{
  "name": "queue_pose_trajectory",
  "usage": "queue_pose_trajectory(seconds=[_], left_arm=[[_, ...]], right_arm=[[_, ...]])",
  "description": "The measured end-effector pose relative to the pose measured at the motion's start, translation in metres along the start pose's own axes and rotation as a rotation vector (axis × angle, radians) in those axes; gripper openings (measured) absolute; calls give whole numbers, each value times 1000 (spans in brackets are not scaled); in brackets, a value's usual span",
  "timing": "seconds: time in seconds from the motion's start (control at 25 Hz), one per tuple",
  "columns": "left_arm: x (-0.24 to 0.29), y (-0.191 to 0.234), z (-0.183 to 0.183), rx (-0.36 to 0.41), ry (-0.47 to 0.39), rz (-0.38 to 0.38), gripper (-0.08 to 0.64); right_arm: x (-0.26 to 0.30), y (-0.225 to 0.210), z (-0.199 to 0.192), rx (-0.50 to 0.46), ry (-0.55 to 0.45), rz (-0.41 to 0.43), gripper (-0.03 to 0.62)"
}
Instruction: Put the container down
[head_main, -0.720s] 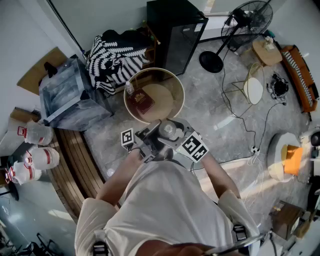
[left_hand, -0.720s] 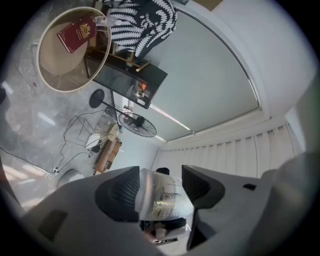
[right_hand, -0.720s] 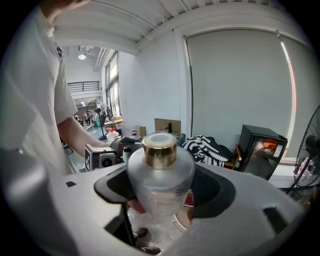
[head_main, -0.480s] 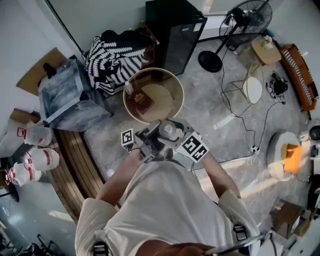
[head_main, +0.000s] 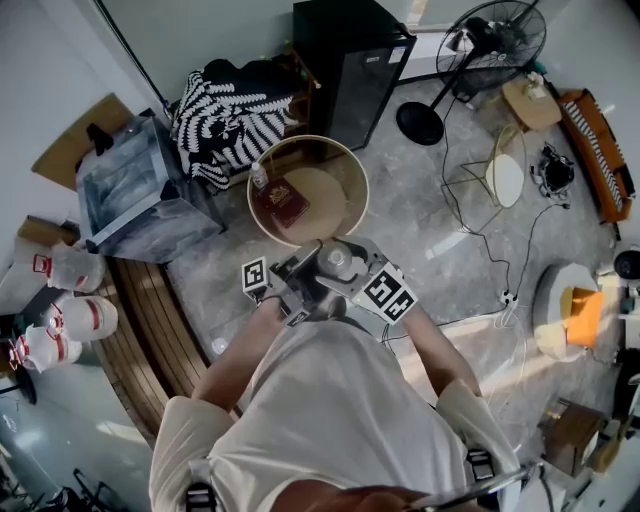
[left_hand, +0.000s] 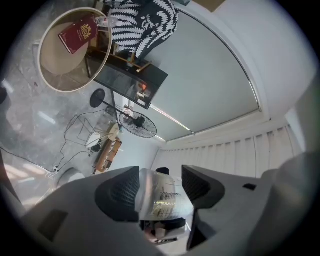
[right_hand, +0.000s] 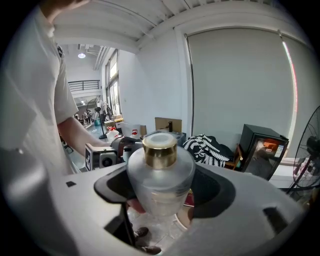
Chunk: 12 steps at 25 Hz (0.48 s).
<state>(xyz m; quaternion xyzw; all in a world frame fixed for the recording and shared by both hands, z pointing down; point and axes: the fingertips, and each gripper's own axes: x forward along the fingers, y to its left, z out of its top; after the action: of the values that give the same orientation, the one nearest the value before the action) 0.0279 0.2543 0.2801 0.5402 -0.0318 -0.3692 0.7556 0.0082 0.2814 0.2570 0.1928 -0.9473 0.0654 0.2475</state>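
Observation:
A frosted glass container with a gold cap is held up in front of the person's chest, above the floor and just short of the round table. My right gripper is shut on the container, and its pads press the wide body on both sides. My left gripper comes in from the other side. In the left gripper view the container fills the gap between the left gripper's pads. The left gripper's marker cube shows behind the jar.
The round table carries a red book and a small bottle. Behind it are a black cabinet, a striped cloth and a grey box. A fan and cables lie to the right, a wooden bench to the left.

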Motion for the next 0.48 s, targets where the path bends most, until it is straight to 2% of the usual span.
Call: queue_pose_trajectory(seconds=[0.48], left_arm=[[-21,-20,24,16,-5,-1,250]], right_arm=[[32,6,17,-11,-8,2,336]])
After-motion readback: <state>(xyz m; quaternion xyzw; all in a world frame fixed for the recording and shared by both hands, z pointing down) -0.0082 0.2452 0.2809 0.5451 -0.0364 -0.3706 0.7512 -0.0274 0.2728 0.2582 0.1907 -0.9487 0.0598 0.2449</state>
